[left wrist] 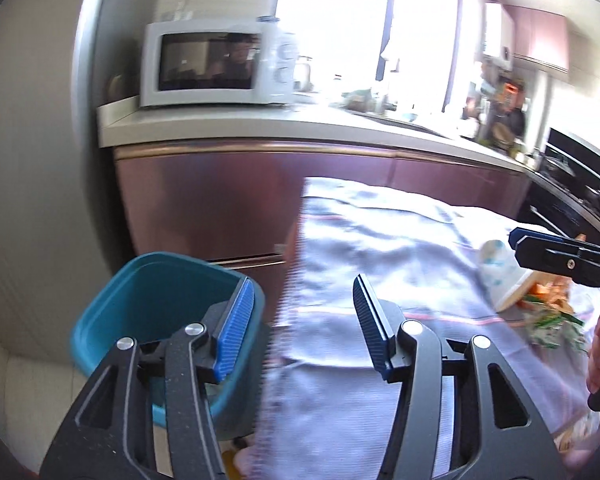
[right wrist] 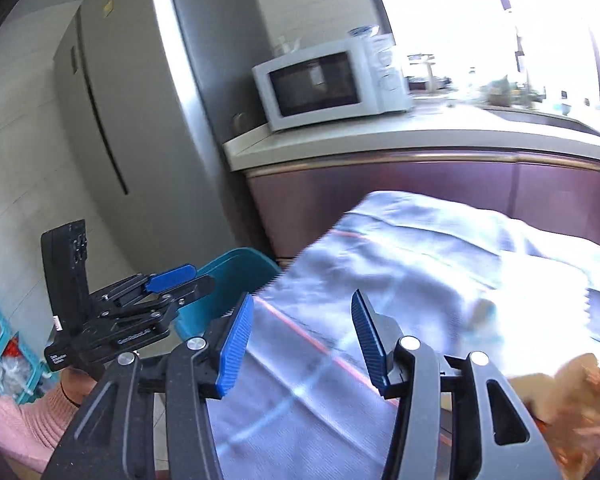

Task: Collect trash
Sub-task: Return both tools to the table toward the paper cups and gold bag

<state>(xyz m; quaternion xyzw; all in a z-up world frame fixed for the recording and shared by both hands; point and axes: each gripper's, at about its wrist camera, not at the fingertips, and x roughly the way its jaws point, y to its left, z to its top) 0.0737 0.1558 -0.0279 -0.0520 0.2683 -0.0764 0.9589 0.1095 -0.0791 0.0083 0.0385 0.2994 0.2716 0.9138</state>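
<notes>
Both claws: released, nothing between the pads
Left claw point(left wrist: 303, 324): lower centre, over the cloth-covered desk point(left wrist: 399, 240)
Right claw point(right wrist: 301, 340): lower centre
Teal bin point(left wrist: 148, 300): lower left
Trash point(left wrist: 547, 308): right edge

Home kitchen: microwave point(left wrist: 216, 65), fridge point(right wrist: 140, 120), countertop point(left wrist: 260, 128).

We count two grippers: left gripper point(left wrist: 303, 324), right gripper point(right wrist: 301, 340). One teal bin point(left wrist: 140, 300). One white cup point(left wrist: 499, 276). One cloth-covered table point(left wrist: 379, 248). One microwave point(left wrist: 216, 66). One refrigerator point(right wrist: 140, 112). Loose wrappers point(left wrist: 551, 316), blurred, uncounted.
</notes>
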